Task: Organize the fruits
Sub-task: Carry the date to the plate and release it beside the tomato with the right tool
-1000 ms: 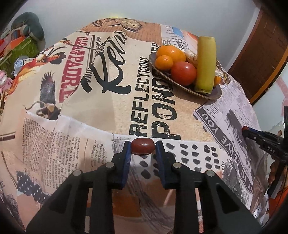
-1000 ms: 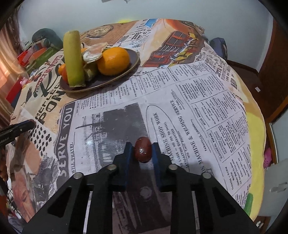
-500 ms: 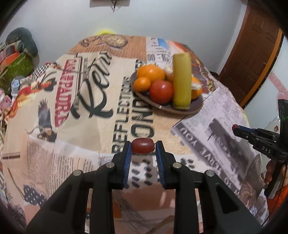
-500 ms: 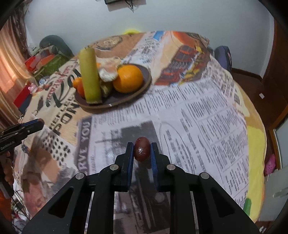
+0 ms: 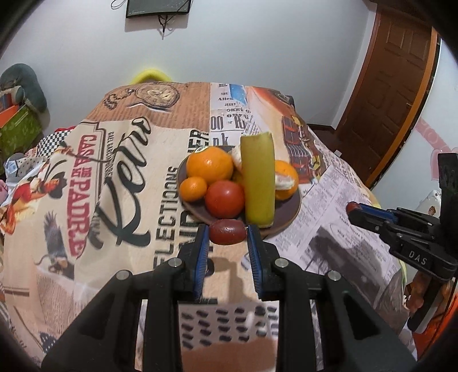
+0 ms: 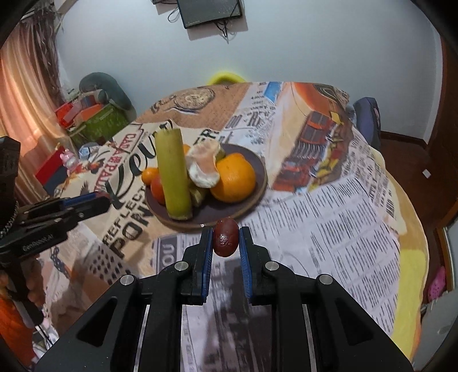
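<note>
My left gripper point(image 5: 228, 232) is shut on a dark red date point(image 5: 228, 231), held sideways above the table just in front of the brown plate point(image 5: 289, 213). My right gripper point(image 6: 226, 237) is shut on another dark red date point(image 6: 226, 237), held upright just short of the plate's near rim point(image 6: 200, 224). The plate holds oranges point(image 5: 209, 164), a small tangerine point(image 5: 193, 189), a tomato point(image 5: 224, 199), a green sugarcane piece point(image 5: 257, 183) and a peeled orange point(image 6: 203, 167). The right gripper also shows in the left wrist view point(image 5: 355, 208), and the left gripper in the right wrist view point(image 6: 100, 199).
The round table wears a printed newspaper-style cloth point(image 5: 120, 177). Boxes and clutter point(image 6: 94, 120) stand at the far left by a curtain. A wooden door point(image 5: 395, 74) is at the right. A monitor point(image 6: 210, 11) hangs on the back wall.
Both grippers have risen and moved forward toward the plate, each still holding its date. The plate now sits just beyond both sets of fingertips.
</note>
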{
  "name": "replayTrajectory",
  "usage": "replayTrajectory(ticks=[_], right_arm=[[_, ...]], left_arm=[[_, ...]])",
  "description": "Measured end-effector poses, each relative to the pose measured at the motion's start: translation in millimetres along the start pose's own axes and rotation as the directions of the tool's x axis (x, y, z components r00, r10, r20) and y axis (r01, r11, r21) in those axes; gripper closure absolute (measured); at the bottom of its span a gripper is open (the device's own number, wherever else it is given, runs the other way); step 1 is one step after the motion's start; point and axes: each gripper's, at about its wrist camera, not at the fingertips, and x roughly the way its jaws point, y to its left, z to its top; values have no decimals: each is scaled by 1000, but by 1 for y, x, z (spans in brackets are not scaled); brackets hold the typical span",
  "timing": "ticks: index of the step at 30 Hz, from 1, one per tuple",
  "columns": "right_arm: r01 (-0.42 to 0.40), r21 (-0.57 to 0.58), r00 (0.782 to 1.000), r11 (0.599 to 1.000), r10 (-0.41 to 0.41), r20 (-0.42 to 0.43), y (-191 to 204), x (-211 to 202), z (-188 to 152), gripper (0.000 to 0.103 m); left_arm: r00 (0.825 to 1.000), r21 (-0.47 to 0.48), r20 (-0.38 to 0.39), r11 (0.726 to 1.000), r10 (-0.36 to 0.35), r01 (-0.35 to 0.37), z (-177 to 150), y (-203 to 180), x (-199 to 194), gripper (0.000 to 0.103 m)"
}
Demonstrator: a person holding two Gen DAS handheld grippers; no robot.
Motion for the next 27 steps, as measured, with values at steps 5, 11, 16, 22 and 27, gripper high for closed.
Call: replayTrajectory(ticks=[5, 11, 16, 22, 27], right_arm=[[-22, -9, 1000, 1000, 22, 0, 5, 13, 9, 86], [-35, -34, 999, 999, 34, -20, 11, 32, 17, 86], [-44, -48, 998, 998, 42, -42, 15, 48, 18, 86], [-49, -66, 996, 997, 45, -71, 17, 66, 19, 86], [-47, -66, 996, 997, 41, -85, 15, 76, 18, 86]], left_arm=[[1000, 1, -5, 1000, -13, 13, 9, -2, 14, 76], [999, 1, -30, 1000, -31, 31, 10, -3, 35, 76], [998, 3, -62, 999, -34, 34, 8, -4, 54, 76], [996, -8, -75, 999, -42, 42, 7, 0, 65, 76], [995, -22, -88, 999, -49, 47, 6, 3, 72, 76]])
